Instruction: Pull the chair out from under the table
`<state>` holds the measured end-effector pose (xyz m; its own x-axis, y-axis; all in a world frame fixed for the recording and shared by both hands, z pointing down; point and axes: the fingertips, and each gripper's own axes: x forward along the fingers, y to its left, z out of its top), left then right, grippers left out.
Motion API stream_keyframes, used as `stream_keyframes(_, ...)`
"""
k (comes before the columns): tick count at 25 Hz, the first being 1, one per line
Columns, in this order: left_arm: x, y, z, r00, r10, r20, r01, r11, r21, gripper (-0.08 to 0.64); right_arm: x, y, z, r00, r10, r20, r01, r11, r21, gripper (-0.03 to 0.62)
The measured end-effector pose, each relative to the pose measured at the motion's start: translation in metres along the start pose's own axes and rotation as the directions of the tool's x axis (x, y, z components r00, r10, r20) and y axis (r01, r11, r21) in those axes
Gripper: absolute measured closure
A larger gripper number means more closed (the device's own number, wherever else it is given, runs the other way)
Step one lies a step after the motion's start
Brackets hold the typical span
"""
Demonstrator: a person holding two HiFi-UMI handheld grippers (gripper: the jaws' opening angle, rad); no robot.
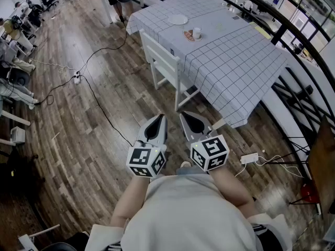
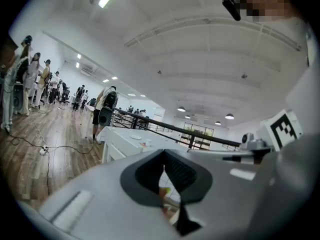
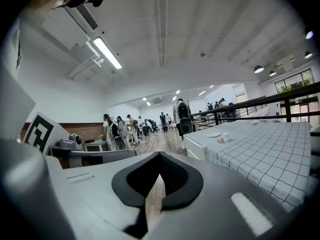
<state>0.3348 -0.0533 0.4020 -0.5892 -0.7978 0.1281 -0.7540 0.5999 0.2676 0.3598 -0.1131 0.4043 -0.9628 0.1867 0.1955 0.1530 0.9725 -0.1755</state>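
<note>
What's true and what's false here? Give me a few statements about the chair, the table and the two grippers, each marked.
1. The chair stands pushed in against the table. True.
2. The left gripper is clamped on the chair. False: it holds nothing and is close to the person's body, apart from the chair.
3. The right gripper has its jaws together, like the left one. True.
4. The table is bare. False: a plate and a cup stand on its checked cloth.
</note>
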Motion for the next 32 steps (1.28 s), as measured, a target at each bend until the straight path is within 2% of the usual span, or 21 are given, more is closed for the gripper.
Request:
stream_keyframes(6,-0.004,-0.010,-0.002,1.000,-0.010,0.014,0.010,1.000,0.027,0.551,-0.007,0.010,-0.005,1.000,0.017,0.000,-0.017,1.000,-0.009,0.595)
stream_keyframes(17,0.019,-0.029,-0.006,0.999,0.003,0.035,-0.003,1.000,0.000,0.551,-0.016,-0.016,-0.005,0.999,0.045,-0.013,-0.045,0.998,-0.032,0.595)
stream_keyframes(25,0.033,-0.036,-0.009,0.998,0.043,0.046,-0.042,0.999,-0.014,0.551,-0.018,-0.040,-0.003,0.997,0.073,-0.011,-0.073,0.997,0.007,0.594)
stream_keyframes(32,0.038,-0.042,-0.011,0.996,0.077,0.049,-0.076,0.997,-0.026,0.551,-0.026,-0.048,0.001,0.996,0.091,-0.008,-0.092,0.996,-0.022,0.594)
